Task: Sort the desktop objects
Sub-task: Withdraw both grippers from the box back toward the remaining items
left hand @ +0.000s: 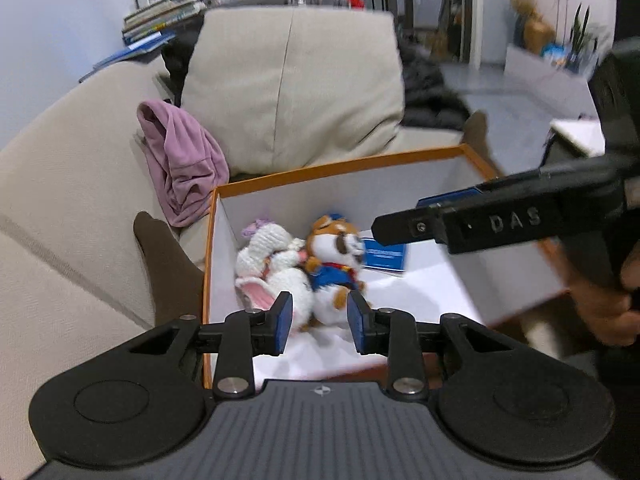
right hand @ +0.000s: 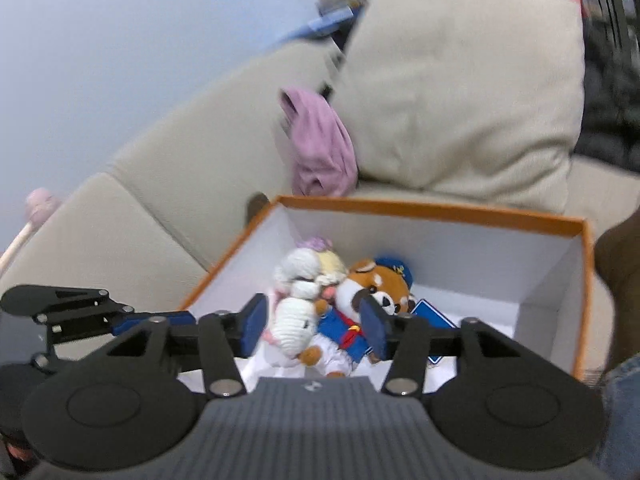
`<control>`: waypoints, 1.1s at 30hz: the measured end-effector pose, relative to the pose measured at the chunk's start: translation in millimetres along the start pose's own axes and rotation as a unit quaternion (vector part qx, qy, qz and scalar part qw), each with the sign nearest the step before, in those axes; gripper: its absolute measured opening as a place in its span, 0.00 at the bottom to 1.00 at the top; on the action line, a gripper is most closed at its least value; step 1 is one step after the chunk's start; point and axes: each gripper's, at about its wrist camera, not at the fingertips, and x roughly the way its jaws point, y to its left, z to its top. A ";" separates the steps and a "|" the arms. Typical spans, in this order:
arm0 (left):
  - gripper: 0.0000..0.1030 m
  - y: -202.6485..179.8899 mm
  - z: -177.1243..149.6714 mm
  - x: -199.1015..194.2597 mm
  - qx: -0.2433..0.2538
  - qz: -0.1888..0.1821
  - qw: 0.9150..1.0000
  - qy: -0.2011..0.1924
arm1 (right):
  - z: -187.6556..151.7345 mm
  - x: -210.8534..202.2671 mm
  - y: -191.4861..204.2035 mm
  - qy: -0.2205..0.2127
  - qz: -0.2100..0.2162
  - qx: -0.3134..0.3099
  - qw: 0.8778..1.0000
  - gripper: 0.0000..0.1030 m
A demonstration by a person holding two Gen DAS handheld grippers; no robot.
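Orange-rimmed box with two plush toys; both grippers' fingers parted, empty.

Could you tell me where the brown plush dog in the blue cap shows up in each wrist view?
Left wrist: brown plush dog lies centre frame, just beyond the claw tips, inside the box.
Right wrist: the dog lies lower centre, partly behind the right pad.
Shared landmark: the box's orange rim.
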 end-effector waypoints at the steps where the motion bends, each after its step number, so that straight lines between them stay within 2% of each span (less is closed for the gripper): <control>1: 0.37 -1.8 -4.4 -8.1 -0.002 -0.007 1.000 -0.003 | -7.0 -9.0 3.7 -0.009 -0.004 -0.008 1.000 0.61; 4: 0.52 -9.4 -27.1 -29.1 -0.007 -0.022 1.000 -0.007 | -31.4 -44.6 10.9 -0.037 -0.023 -0.034 0.998 0.61; 7: 0.52 -19.0 -51.6 -45.4 -0.004 -0.036 0.999 -0.015 | -61.2 -78.8 9.3 -0.068 -0.045 -0.052 0.995 0.61; 10: 0.52 -25.8 -75.3 -56.2 -0.006 -0.047 0.999 -0.016 | -91.7 -104.1 0.4 -0.079 -0.074 -0.039 0.993 0.62; 13: 0.55 -30.6 -96.4 -57.9 -0.035 -0.048 0.998 0.017 | -117.6 -118.2 -6.8 -0.037 -0.097 -0.016 0.994 0.62; 16: 0.55 -35.0 -117.4 -58.8 -0.061 -0.067 0.995 0.044 | -140.8 -123.0 -9.7 0.021 -0.112 -0.002 0.994 0.61; 18: 0.55 -42.7 -126.4 -60.5 -0.059 -0.089 0.993 0.051 | -152.5 -128.9 -13.2 0.039 -0.127 0.010 0.991 0.61; 21: 0.55 -60.6 -132.1 -62.6 -0.030 -0.115 0.992 0.046 | -164.5 -130.9 -15.1 0.074 -0.144 0.020 0.987 0.61; 24: 0.55 -72.0 -136.2 -53.8 -0.018 -0.099 0.992 0.069 | -171.3 -128.7 -11.4 0.087 -0.140 0.016 0.986 0.60; 29: 0.56 -63.6 -149.3 -24.5 -0.059 -0.052 0.987 0.140 | -188.5 -108.7 0.5 0.137 -0.107 0.013 0.985 0.59; 31: 0.56 -57.9 -155.3 -22.8 -0.081 -0.053 0.984 0.149 | -195.8 -100.1 -1.7 0.164 -0.110 0.026 0.980 0.59; 33: 0.56 -56.6 -156.2 -27.4 -0.087 -0.070 0.984 0.136 | -199.3 -96.1 -7.5 0.178 -0.117 0.042 0.976 0.59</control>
